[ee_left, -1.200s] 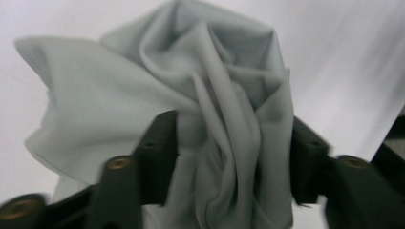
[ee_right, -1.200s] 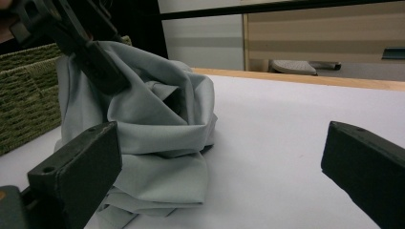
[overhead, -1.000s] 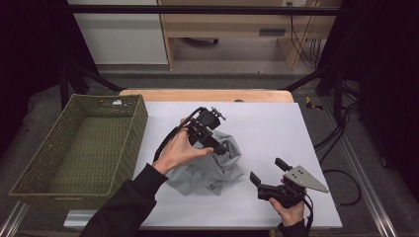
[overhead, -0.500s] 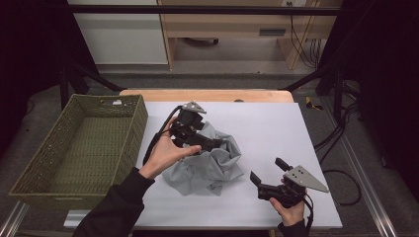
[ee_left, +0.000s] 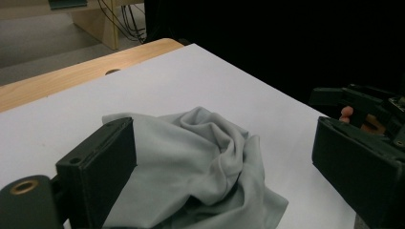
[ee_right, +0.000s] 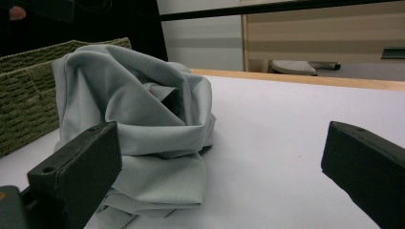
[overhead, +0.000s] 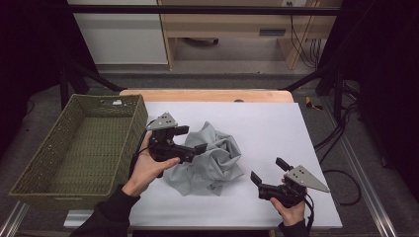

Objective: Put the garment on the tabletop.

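A crumpled light grey cloth point(overhead: 217, 159) lies in a heap near the middle of the white table top point(overhead: 276, 123). My left gripper point(overhead: 192, 139) hovers at the cloth's left edge, open, with the cloth point(ee_left: 200, 157) low between its wide-set jaws and nothing pinched. My right gripper point(overhead: 268, 171) rests near the table's front right, open and pointing left toward the cloth point(ee_right: 133, 100), a short gap away. The left gripper view also catches the right gripper point(ee_left: 363, 102) farther off.
A green woven basket point(overhead: 141, 118) stands along the table's left side, close to my left hand; its wall point(ee_right: 24, 95) shows behind the cloth. A wooden strip point(overhead: 207, 95) runs along the far edge. Bare white surface lies right of and behind the cloth.
My left gripper has swung left off the top of the cloth, turned and come down beside its left edge. The cloth heap has settled. The right gripper has stayed put.
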Available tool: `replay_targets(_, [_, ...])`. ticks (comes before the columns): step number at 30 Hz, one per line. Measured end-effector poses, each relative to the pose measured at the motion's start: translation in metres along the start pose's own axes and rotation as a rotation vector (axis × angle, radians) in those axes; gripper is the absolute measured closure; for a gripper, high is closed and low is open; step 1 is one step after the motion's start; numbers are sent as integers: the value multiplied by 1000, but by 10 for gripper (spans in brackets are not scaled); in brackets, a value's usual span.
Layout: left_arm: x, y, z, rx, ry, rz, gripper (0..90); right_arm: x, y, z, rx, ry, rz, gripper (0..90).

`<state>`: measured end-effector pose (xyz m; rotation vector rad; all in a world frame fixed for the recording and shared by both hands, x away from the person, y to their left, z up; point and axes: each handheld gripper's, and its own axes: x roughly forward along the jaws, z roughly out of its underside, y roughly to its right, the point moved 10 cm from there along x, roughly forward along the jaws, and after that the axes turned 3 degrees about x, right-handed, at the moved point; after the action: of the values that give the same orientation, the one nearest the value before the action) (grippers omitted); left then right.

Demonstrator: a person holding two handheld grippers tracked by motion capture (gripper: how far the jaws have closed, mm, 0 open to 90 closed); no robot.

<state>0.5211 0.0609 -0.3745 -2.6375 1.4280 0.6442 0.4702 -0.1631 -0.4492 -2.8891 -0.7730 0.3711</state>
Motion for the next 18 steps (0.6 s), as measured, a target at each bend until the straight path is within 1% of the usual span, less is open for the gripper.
replay_targets(1, [-3, -1, 4, -1, 11, -4, 71, 0, 0, 0, 3, 1, 1, 2])
replay_targets(3, [-7, -2, 10, 0, 18, -4, 67, 0, -1, 0, 4, 0, -2, 2])
replay_targets(5, [-13, -4, 15, 9, 32, -19, 64, 0, -1, 0, 4, 0, -1, 2])
replay_targets(8, [-21, -7, 26, 18, 29, -43, 53, -1, -1, 0, 4, -1, -2, 2])
replay_targets(12, [-33, -10, 37, 10, 65, -74, 59, -1, -1, 0, -4, 0, -5, 2])
replay_targets(14, [-37, -10, 44, 4, 64, -77, 56, -1, -1, -1, -2, 2, -5, 2])
replay_targets(16, [-41, -10, 51, 0, 74, -83, 55, -1, -1, 0, -7, 1, -6, 2])
replay_targets(18, [-44, -10, 59, -14, 85, -85, 58, -2, -2, -1, -2, 0, -6, 1])
